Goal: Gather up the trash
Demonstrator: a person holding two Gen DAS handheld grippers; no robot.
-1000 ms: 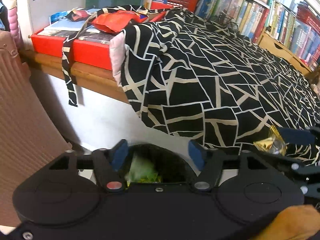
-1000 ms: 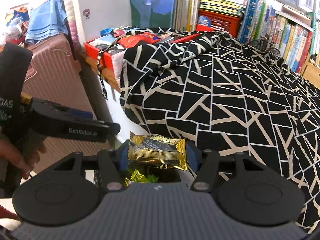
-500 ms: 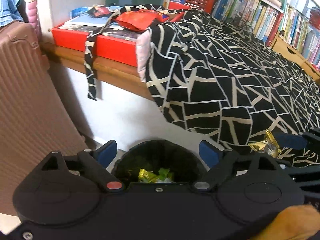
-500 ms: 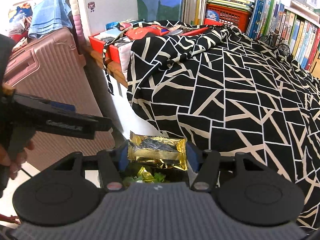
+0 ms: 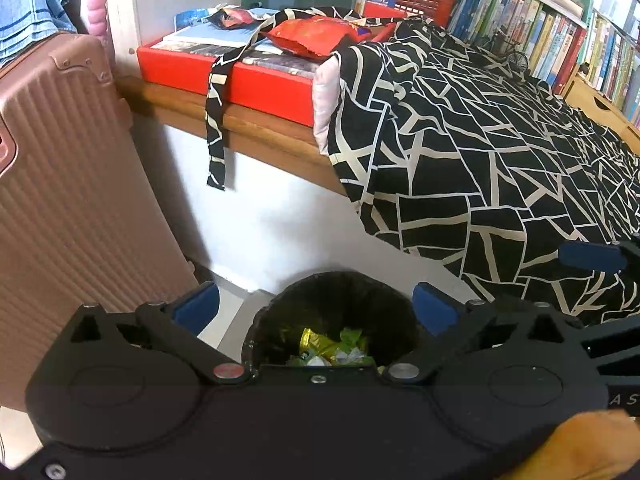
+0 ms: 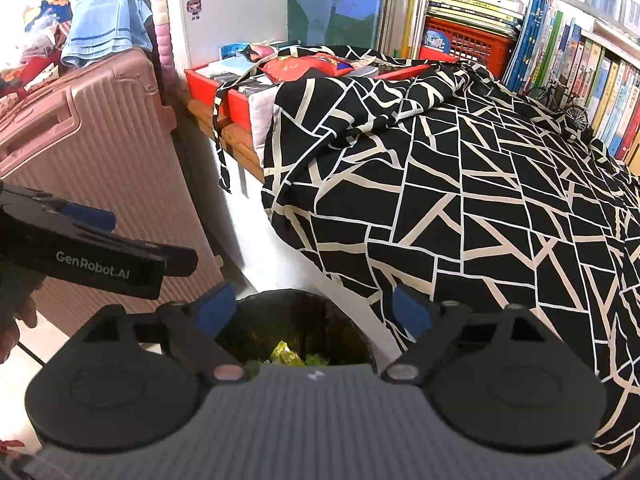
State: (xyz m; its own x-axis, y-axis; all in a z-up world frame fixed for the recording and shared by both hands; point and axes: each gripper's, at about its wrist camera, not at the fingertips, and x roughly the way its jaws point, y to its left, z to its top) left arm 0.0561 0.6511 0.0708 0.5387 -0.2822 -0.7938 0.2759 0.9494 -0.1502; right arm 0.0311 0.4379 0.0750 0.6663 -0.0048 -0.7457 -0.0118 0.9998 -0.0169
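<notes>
While my left tongs hang over the black-lined bin, their jaws are opening wide with nothing between them. My right tongs sit above the same bin, also opening and bare. Down in the bin at six o'clock lie the wrappers, a crumpled heap of gold and green; I cannot tell which way any one points or where its long axis runs. From the right wrist, a gold scrap shows at the bottom. The pink suitcase stands at nine o'clock, the black-and-white bedspread at two o'clock, a red snack bag at twelve.
</notes>
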